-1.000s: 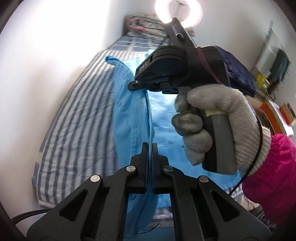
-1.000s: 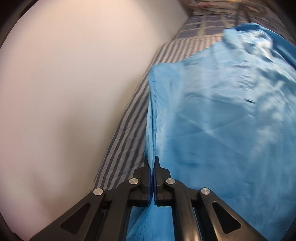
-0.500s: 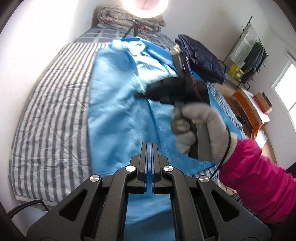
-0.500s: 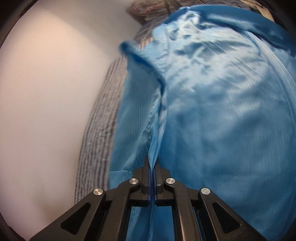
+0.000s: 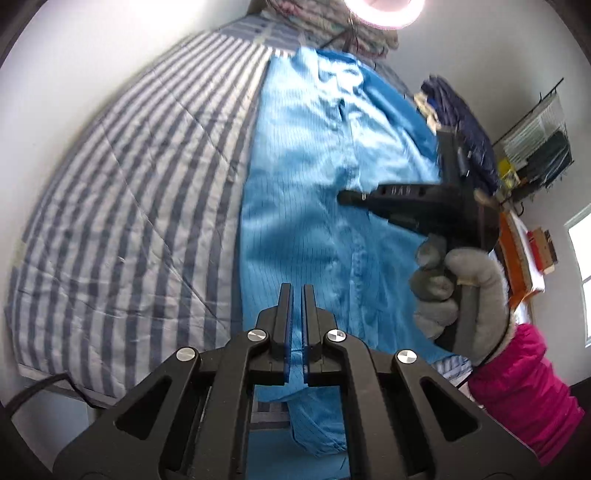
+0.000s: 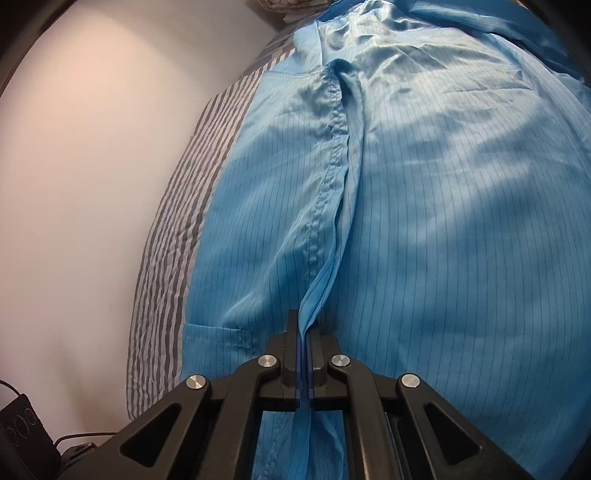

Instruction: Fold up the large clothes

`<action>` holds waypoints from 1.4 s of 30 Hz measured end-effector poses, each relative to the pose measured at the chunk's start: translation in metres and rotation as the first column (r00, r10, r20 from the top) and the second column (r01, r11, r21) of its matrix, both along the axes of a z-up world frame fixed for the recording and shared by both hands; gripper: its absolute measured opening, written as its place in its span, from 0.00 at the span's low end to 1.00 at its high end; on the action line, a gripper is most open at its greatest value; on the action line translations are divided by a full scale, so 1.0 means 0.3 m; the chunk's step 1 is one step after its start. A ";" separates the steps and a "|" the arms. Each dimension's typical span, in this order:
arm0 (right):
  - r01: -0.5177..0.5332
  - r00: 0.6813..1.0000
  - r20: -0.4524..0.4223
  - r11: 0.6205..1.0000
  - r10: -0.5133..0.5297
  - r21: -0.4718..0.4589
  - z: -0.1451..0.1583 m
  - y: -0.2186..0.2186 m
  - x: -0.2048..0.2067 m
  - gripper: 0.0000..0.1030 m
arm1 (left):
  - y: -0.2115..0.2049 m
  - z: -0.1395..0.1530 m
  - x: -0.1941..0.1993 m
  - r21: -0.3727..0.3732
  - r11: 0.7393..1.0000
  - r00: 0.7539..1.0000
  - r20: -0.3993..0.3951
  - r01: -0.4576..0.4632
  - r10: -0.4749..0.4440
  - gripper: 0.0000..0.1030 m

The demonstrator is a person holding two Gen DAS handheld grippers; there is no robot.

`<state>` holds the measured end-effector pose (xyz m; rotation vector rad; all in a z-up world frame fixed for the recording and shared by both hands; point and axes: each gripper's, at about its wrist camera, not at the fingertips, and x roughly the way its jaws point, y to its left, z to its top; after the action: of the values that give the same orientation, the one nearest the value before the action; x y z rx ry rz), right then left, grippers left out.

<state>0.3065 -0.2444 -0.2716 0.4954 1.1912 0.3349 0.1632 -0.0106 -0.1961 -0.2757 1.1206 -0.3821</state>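
Left wrist view, left to right. White wall (image 5: pixel 55 92) at far left. Beside it a bed under a blue-and-white striped quilt (image 5: pixel 140 206), a cable (image 5: pixel 40 384) trailing at the quilt's lower left corner. The blue garment (image 5: pixel 303 221) lies spread lengthwise on the quilt, its lower end hanging over the bed's near edge. The left gripper (image 5: pixel 297 295) sits low in the middle; its jaws stand nearly together, a narrow slot between them, and blue cloth shows inside that slot lower down, so they appear to be pinching the garment's hem. Further right the right gripper (image 5: pixel 345 197) reaches across the garment, held by a hand in a grey knit glove (image 5: pixel 461 295) with a pink sleeve (image 5: pixel 524 395) behind it. Above, a lit ring lamp (image 5: pixel 384 14); a dark blue bundle of clothing (image 5: pixel 461 122) lies on the bed's far side; cluttered shelving (image 5: pixel 535 147) stands at the right wall.

Right wrist view, left to right. A black box with cables (image 6: pixel 22 432) at lower left, the wall (image 6: pixel 92 166), then a strip of the quilt (image 6: pixel 173 258). The garment (image 6: pixel 443 221) fills the remainder, pinstriped, a stitched placket running up its middle. The right gripper (image 6: pixel 303 325) has its jaws pressed together on a raised fold of that garment, just beside the placket, which runs up taut from the pads
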 end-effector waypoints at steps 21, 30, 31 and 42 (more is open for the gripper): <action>-0.064 0.927 0.333 0.946 0.174 -0.317 0.322 -0.074 -0.254 0.70 | -0.093 0.038 -0.044 0.139 0.990 0.996 0.083 0.026 -0.038 0.06; 0.056 0.908 0.409 0.940 0.093 -0.338 0.476 -0.322 -0.417 0.85 | -0.200 0.281 -0.086 0.111 0.993 0.965 0.255 0.041 -0.068 0.56; 0.070 0.908 0.410 0.935 0.085 -0.348 0.487 -0.346 -0.430 0.89 | -0.215 0.299 -0.081 0.108 0.993 0.962 0.263 0.044 -0.071 0.56; 0.246 0.928 0.369 0.833 -0.055 -0.495 0.534 -0.678 -0.598 0.92 | -0.388 0.341 -0.058 0.114 0.987 0.946 0.289 0.117 -0.146 0.57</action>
<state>0.1273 -0.4477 -0.1113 0.0324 0.8438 -0.0620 0.1458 -0.1271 -0.0939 -0.0547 0.8598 -0.4703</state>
